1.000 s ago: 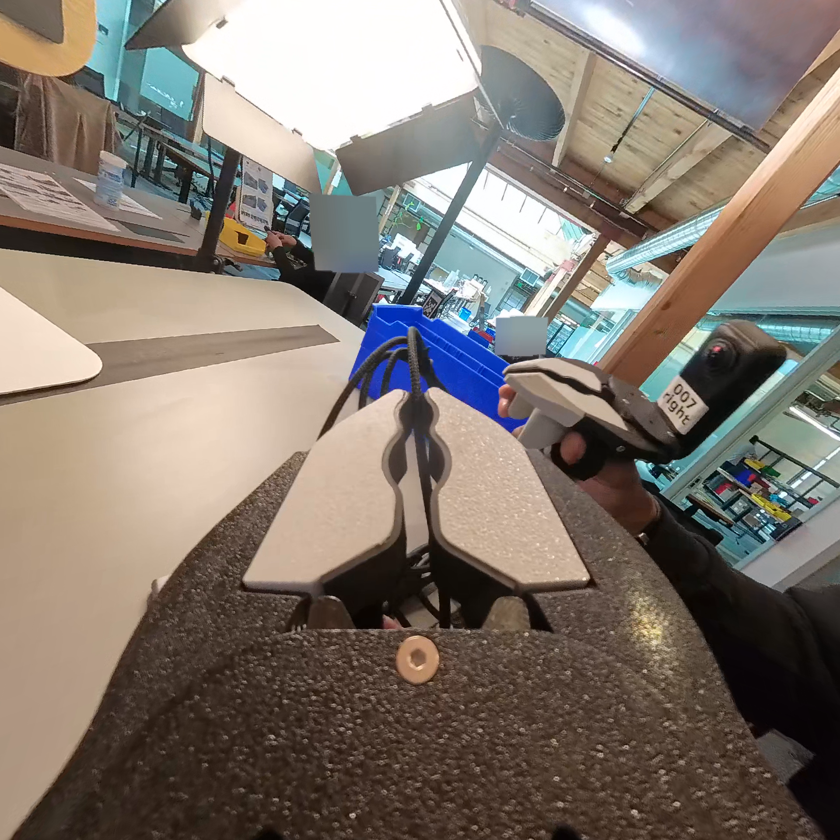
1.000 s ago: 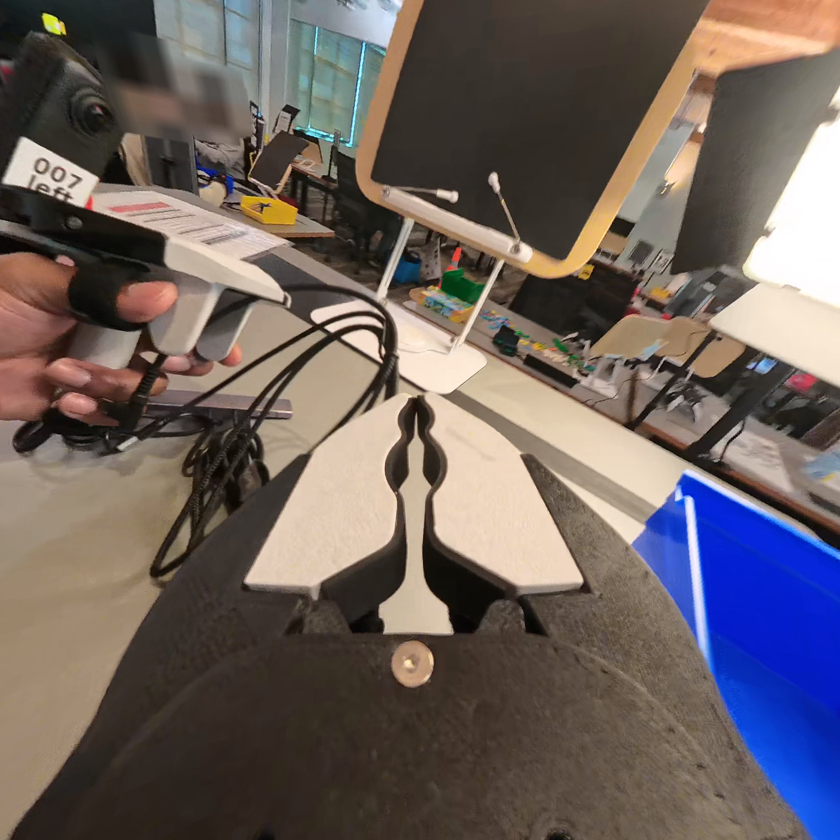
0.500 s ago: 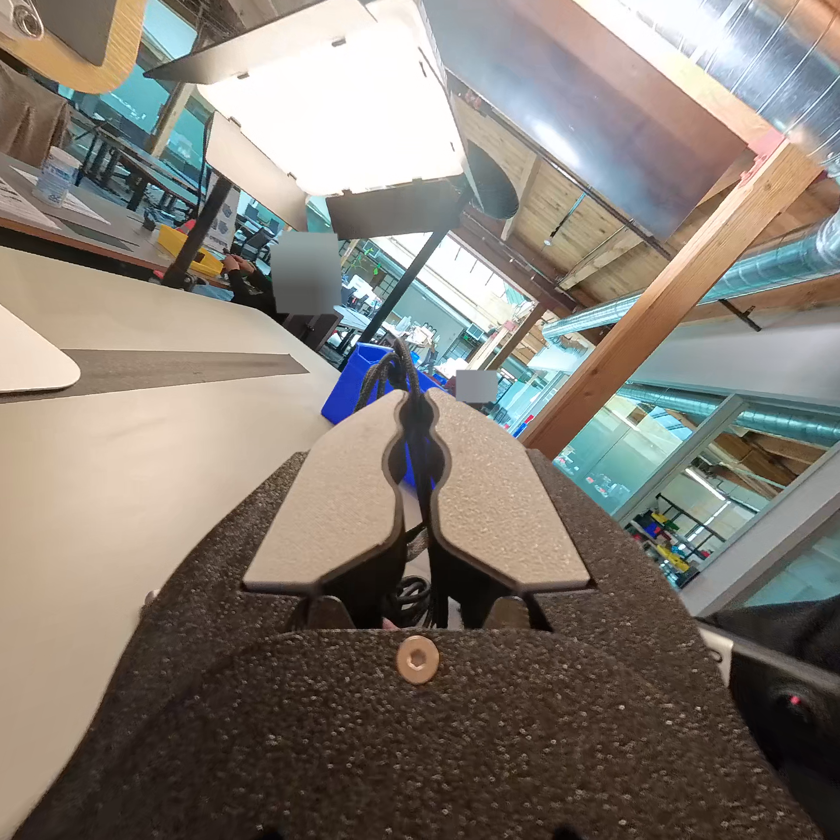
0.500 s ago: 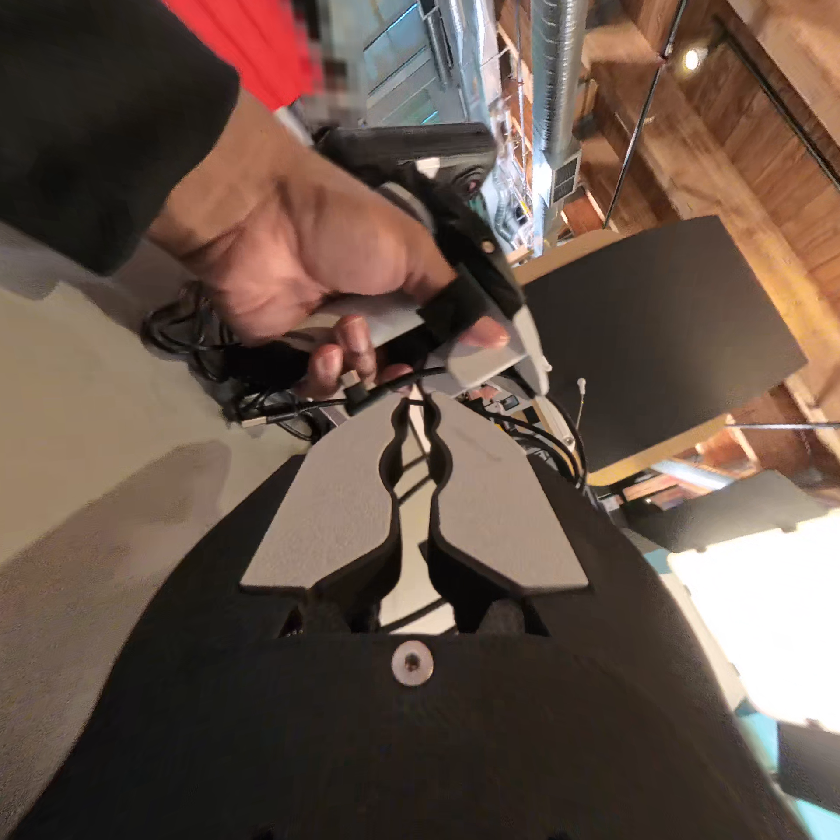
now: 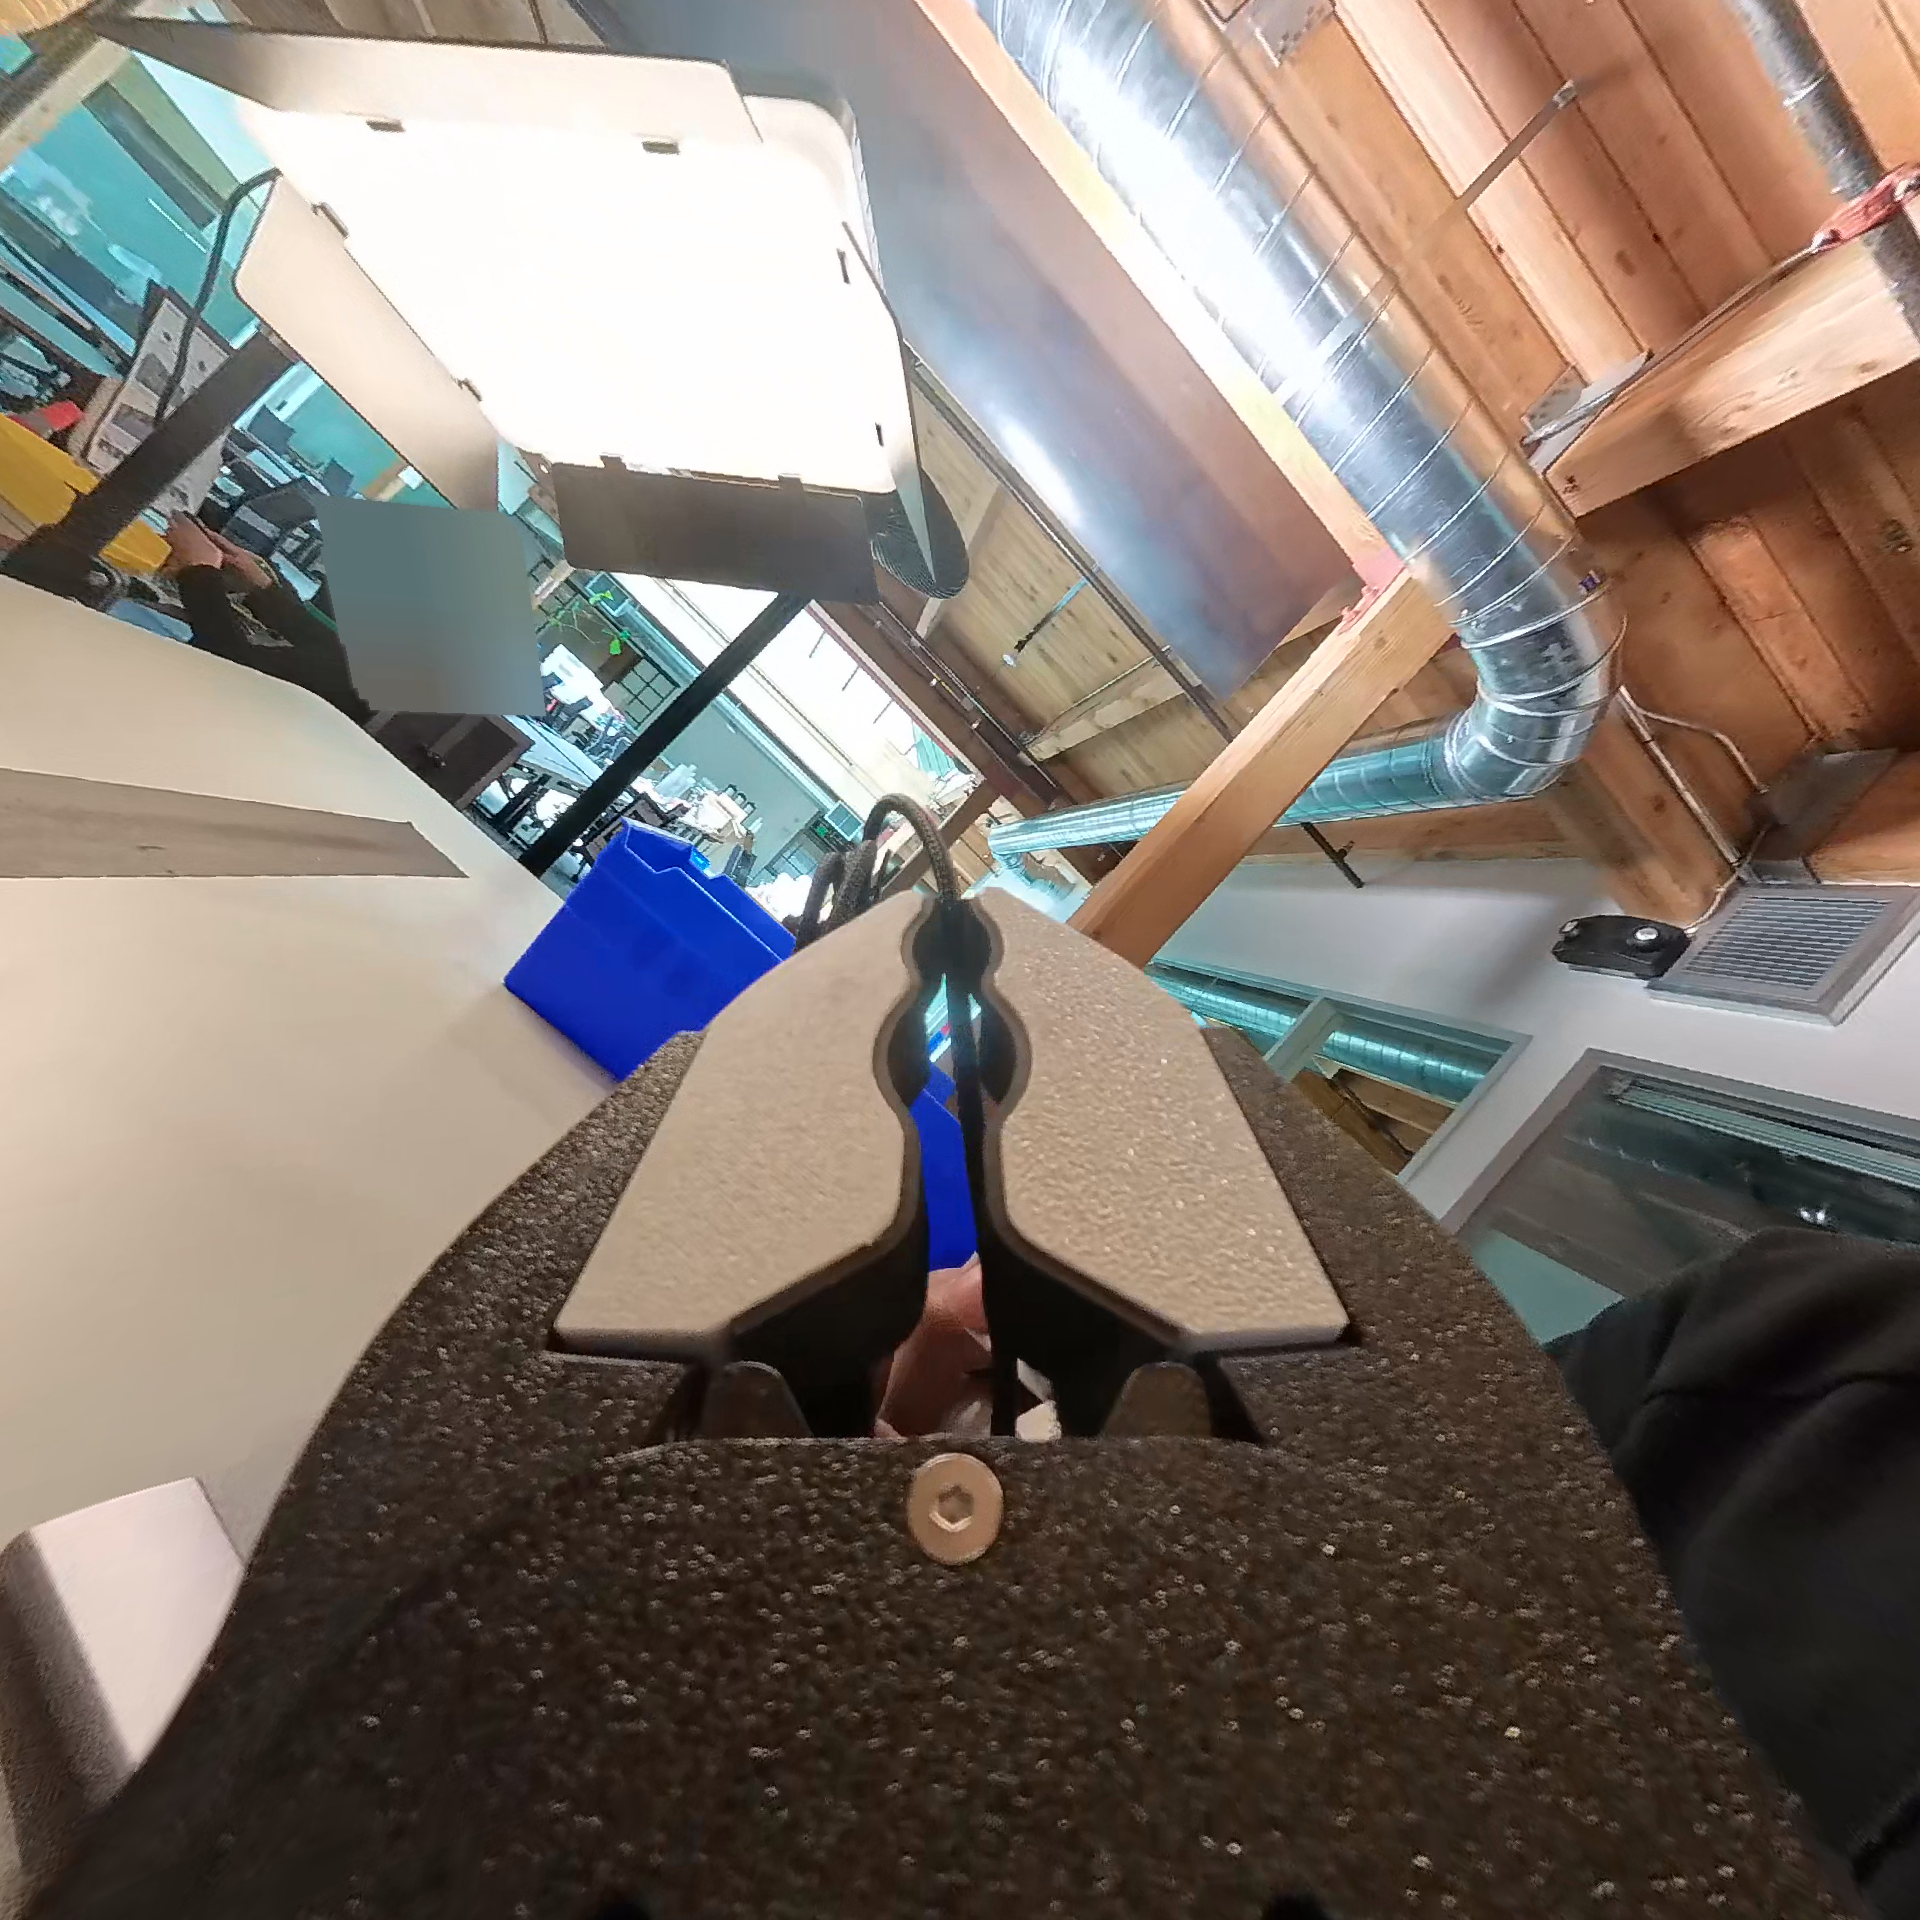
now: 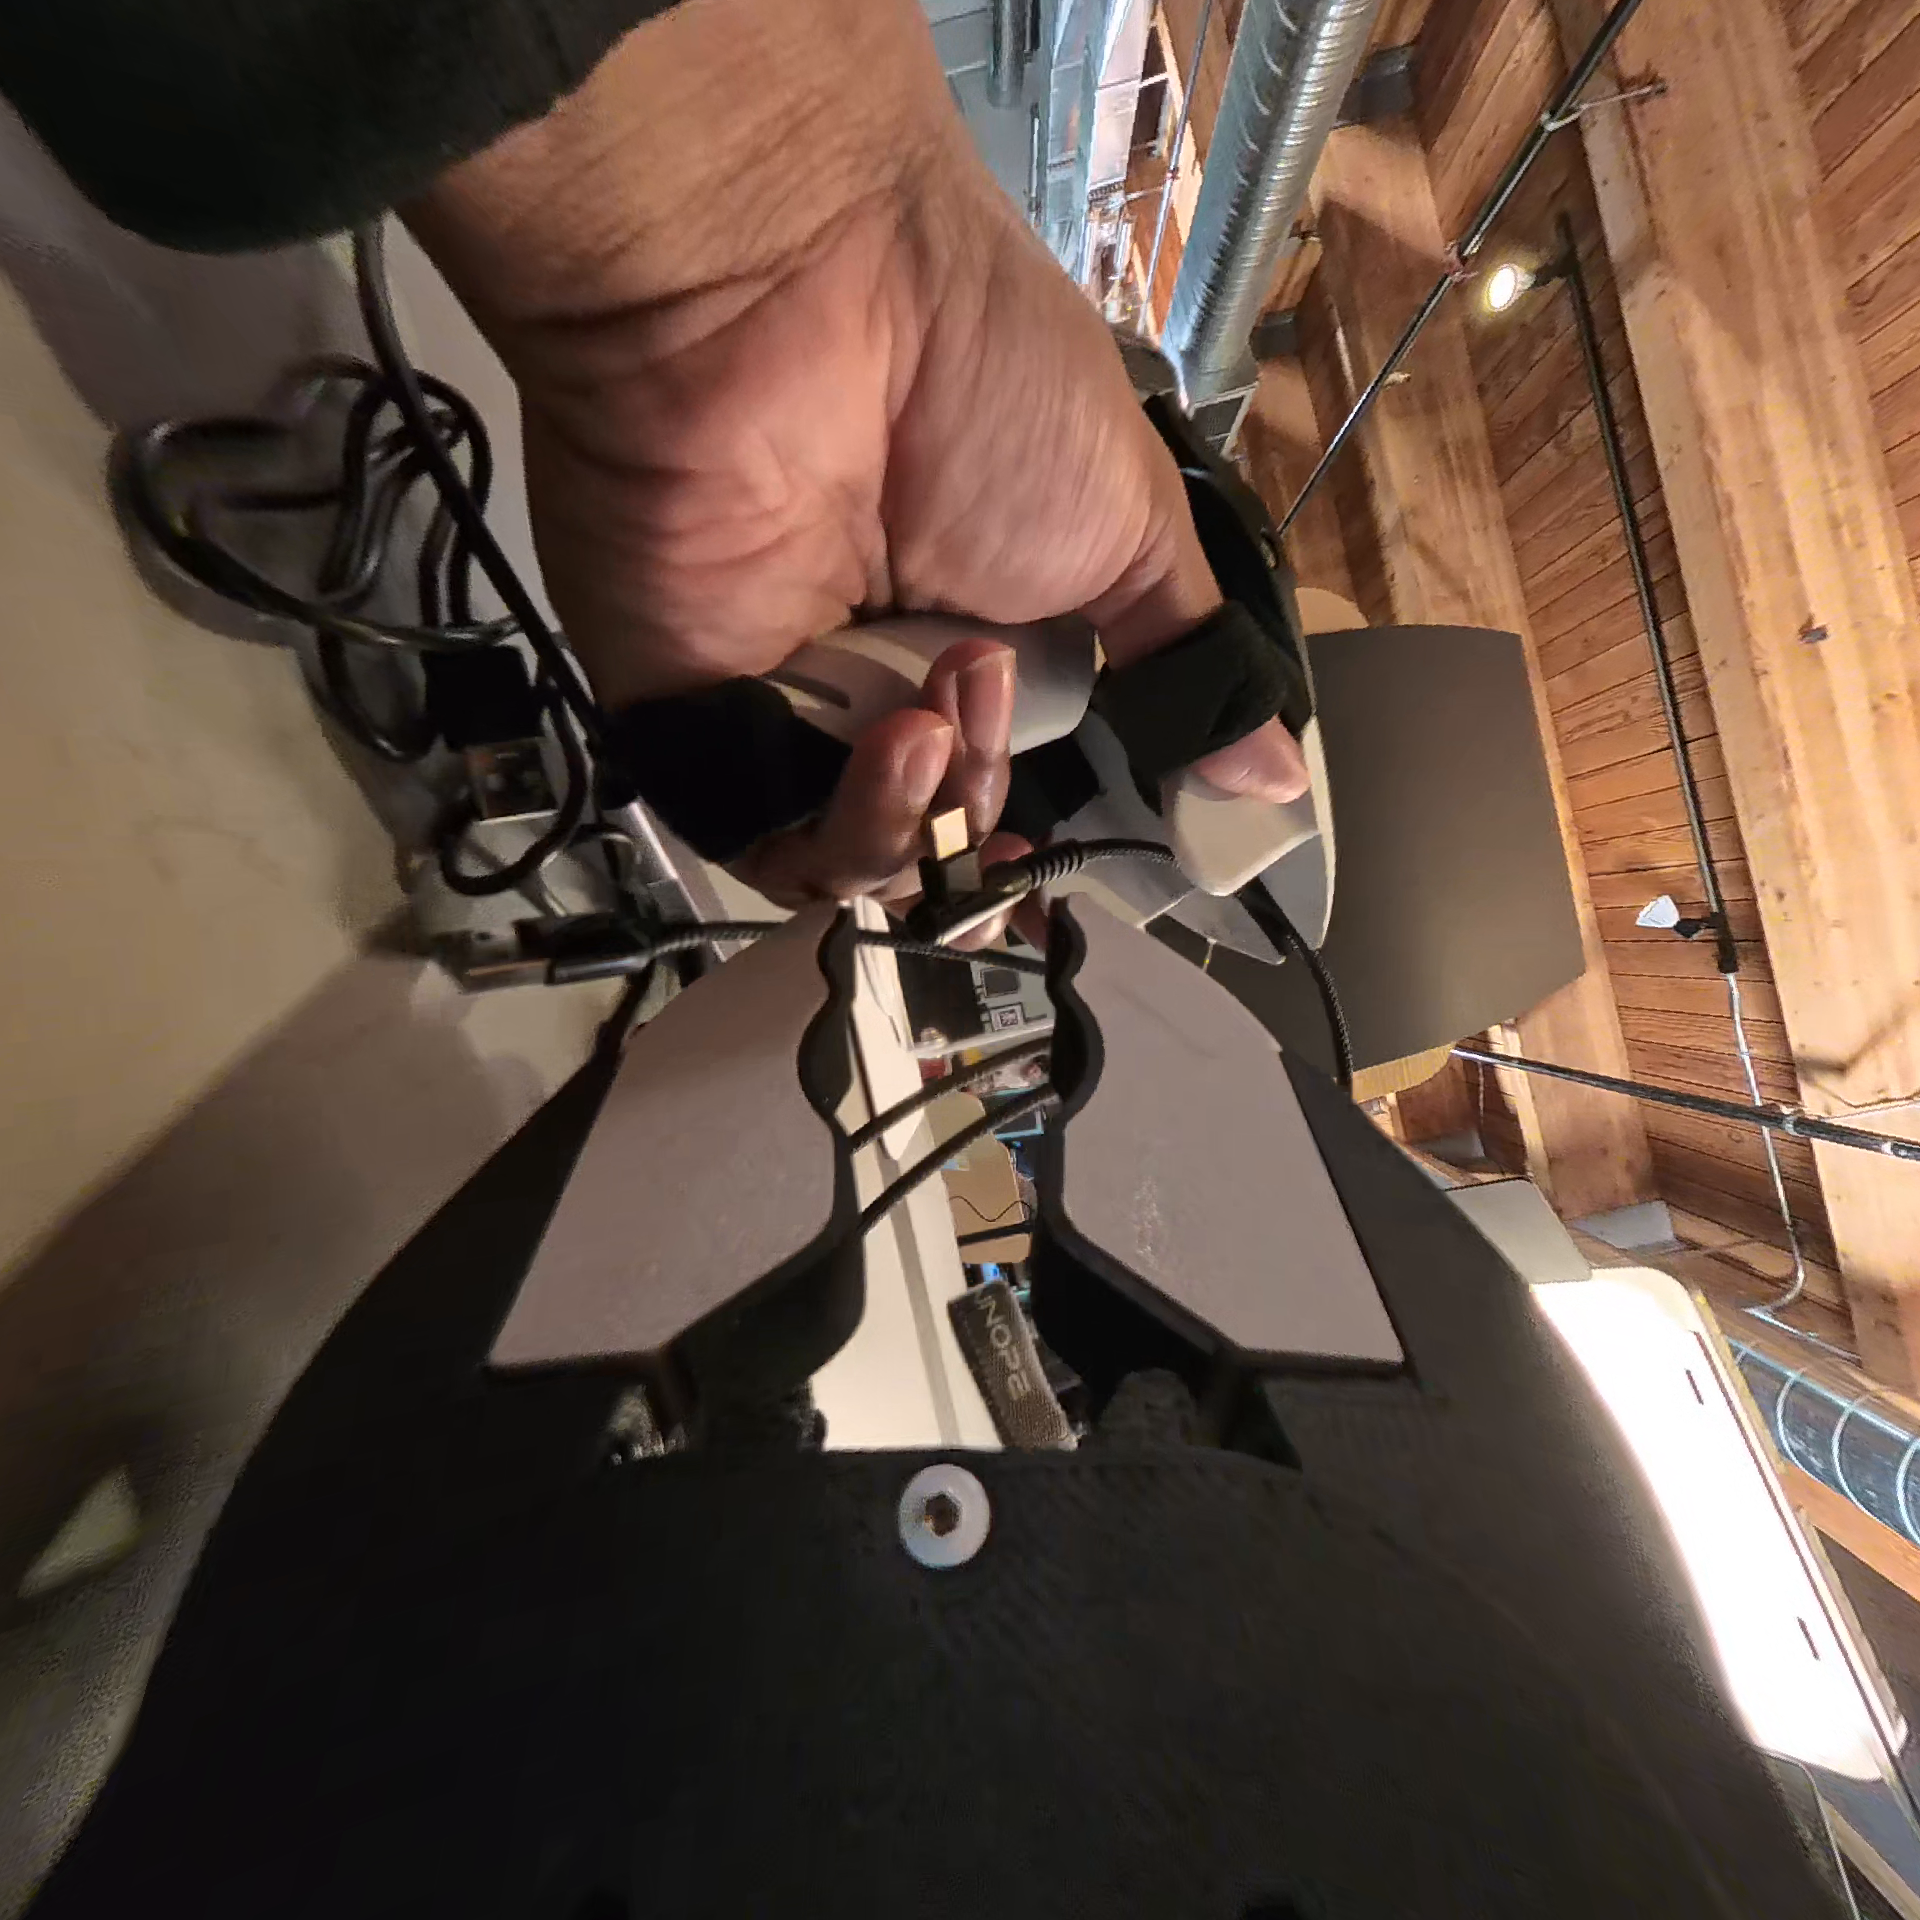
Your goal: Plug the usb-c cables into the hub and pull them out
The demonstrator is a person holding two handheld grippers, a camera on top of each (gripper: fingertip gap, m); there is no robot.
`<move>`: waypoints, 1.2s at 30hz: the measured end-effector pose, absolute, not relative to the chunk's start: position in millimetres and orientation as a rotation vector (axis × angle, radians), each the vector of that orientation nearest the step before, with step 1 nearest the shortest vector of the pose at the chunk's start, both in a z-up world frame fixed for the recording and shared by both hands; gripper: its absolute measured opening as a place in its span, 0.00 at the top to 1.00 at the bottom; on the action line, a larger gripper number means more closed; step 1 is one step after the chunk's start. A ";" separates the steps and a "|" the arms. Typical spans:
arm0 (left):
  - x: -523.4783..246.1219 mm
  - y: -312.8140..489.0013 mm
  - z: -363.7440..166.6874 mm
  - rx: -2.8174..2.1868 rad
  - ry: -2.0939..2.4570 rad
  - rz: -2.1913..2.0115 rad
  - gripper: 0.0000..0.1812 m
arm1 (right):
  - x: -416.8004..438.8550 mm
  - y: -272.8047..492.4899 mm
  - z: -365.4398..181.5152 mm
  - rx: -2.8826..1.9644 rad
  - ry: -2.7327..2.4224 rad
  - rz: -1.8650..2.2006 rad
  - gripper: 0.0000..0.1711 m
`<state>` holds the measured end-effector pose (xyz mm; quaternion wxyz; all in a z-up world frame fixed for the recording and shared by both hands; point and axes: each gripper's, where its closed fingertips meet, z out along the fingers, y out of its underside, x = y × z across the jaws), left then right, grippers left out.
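In the left wrist view my left gripper [image 5: 951,914] is shut on a black braided usb-c cable [image 5: 920,831] that loops up past its tips. In the right wrist view my right gripper [image 6: 945,925] is open, and thin black cables [image 6: 935,1127] cross the gap between its fingers without being clamped. Just beyond its tips a hand [image 6: 831,416] holds the left gripper [image 6: 1247,894], with a cable plug [image 6: 956,878] hanging beside the fingers. The grey hub [image 6: 655,852] lies on the table, mostly hidden by tangled cables [image 6: 343,499].
A pale table [image 5: 208,1091] lies to the left, with a blue bin [image 5: 644,956] past its edge. A bright light panel [image 5: 582,270] hangs above. A dark board on a stand [image 6: 1434,831] is behind the hand. A black sleeve [image 5: 1766,1507] fills the lower right. My hands' fingertips stand some 11 centimeters from each other.
My right gripper has swung round to the hand holding the left gripper and its fingers have opened wider around the cables. The left gripper has tilted upward, still clamped on the cable.
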<state>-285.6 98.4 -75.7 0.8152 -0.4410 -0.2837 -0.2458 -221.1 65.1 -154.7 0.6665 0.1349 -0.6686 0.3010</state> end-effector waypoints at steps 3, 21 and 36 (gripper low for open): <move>-286.4 99.8 -77.7 -0.936 -0.619 -0.542 0.98 | -223.3 63.7 -149.9 0.317 -1.478 0.688 0.84; -302.3 58.5 -83.6 -1.072 -0.670 -0.303 0.80 | -247.9 114.6 -111.3 0.001 -1.464 0.912 0.96; -288.9 64.5 -223.9 -2.130 -0.789 0.028 0.78 | -287.4 192.8 -102.2 -0.266 -1.453 0.908 0.96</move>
